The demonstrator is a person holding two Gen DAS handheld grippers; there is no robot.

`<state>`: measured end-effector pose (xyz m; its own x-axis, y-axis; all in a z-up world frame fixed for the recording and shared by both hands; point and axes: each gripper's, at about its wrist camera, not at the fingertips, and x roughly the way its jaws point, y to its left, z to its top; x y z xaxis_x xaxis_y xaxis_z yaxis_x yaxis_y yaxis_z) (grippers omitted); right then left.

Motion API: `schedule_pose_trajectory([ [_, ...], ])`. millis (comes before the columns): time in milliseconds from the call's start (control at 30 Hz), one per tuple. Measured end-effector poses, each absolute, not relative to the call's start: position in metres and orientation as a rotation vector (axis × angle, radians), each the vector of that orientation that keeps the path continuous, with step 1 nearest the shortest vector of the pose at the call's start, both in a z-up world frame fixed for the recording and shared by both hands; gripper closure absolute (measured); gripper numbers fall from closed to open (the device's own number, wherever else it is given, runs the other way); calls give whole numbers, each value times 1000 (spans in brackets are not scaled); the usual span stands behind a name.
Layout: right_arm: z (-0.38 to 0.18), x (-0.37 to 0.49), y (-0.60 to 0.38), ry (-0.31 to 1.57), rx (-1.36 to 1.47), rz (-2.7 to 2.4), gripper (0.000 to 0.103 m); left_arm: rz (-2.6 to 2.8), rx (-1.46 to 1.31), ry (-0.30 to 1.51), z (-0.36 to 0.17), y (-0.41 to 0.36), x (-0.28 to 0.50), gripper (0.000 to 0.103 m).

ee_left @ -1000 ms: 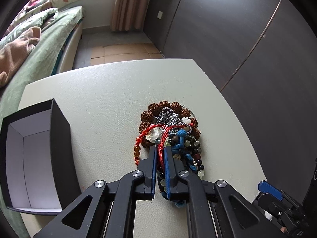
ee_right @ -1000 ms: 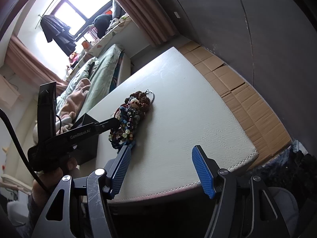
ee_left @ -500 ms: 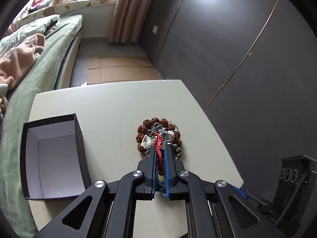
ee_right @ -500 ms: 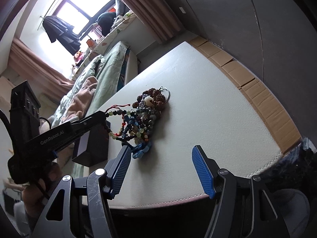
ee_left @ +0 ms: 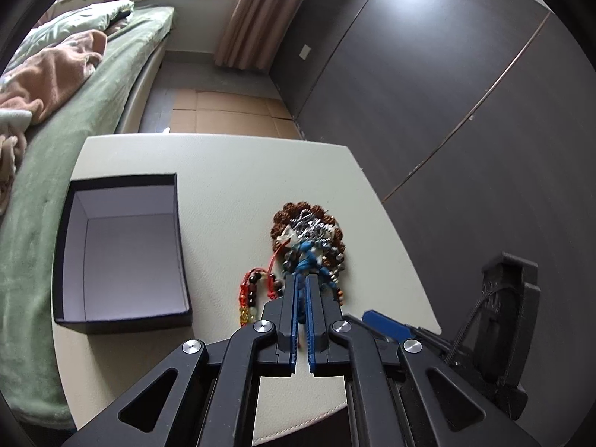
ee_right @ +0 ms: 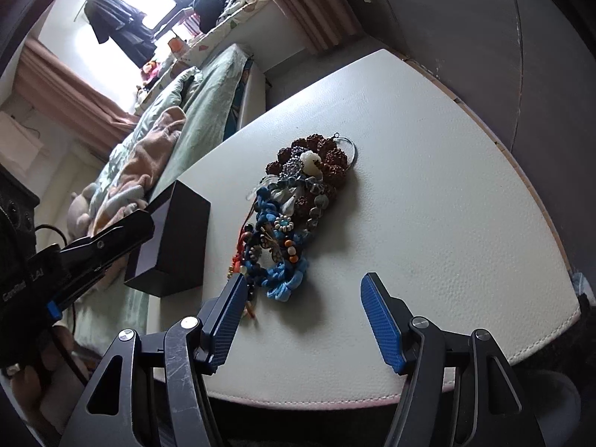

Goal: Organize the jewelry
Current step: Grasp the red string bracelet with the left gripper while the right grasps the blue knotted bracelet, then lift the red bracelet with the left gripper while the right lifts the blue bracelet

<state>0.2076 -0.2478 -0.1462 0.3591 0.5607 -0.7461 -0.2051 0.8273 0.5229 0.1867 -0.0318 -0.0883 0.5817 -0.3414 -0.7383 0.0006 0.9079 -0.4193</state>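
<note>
Since half a second ago the left hand-held gripper (ee_left: 301, 287) has risen, clenched — on a strand or nothing, I cannot tell — over the light, floppy, snag-prone tangled bead-and-cord jewelry pile (ee_right: 298, 205) on the white desk (ee_right: 428, 205) beside the open black cardboard box (ee_left: 123, 313); the right hand-held gripper (ee_right: 303, 300) gapes — pinch one cord.

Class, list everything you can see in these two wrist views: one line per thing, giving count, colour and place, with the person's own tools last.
table: one, off-white, under everything.
box: one, black outside, pale inside, open and empty, left of the jewelry.
jewelry pile: one tangled heap, brown, blue, silver and white pieces, mid-table.
red cord bracelet: one, red with dark and amber beads, on the table at the pile's left edge.
bed: one, green cover with a tan blanket, beyond the table.
curtain: one, pinkish-brown, far wall.
cardboard: flat brown sheets, floor.
left claw: one, black with blue pads, nearly closed at the pile's near end.
right claw: one, black and blue, open.
</note>
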Motion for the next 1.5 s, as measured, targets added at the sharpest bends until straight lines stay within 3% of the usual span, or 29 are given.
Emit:
schedule_pose_trajectory([
  [133, -152, 219, -235, 1140, 340, 530, 50, -169, -401, 960, -92, -29, 186, 100],
  [167, -153, 223, -232, 1143, 326, 538, 57, -170, -414, 966, -94, -28, 186, 99],
  [200, -156, 225, -230, 1151, 313, 533, 77, -179, -431, 981, -96, -28, 188, 99],
  [233, -159, 228, -230, 1166, 312, 529, 89, -179, -433, 1000, -98, -28, 190, 97],
  [300, -160, 229, -238, 1151, 363, 541, 94, -170, -426, 1042, -103, -31, 194, 92],
  [400, -154, 224, -253, 1108, 392, 527, 94, -178, -435, 1048, -108, -35, 197, 69],
  [433, -153, 222, -259, 1103, 410, 522, 94, -172, -435, 1043, -109, -37, 198, 56],
  [500, -151, 218, -273, 1093, 442, 505, 94, -161, -429, 1037, -111, -40, 200, 51],
  [700, -153, 204, -296, 1094, 481, 474, 94, -148, -376, 1094, -130, -57, 210, 51],
  [900, -160, 196, -306, 1106, 516, 467, 94, -120, -365, 1166, -149, -64, 223, 62],
  [1067, -161, 196, -305, 1112, 523, 465, 94, -87, -396, 1199, -159, -58, 229, 98],
  [1500, -139, 196, -297, 1067, 518, 489, 94, -125, -462, 1064, -108, -23, 204, 100],
])
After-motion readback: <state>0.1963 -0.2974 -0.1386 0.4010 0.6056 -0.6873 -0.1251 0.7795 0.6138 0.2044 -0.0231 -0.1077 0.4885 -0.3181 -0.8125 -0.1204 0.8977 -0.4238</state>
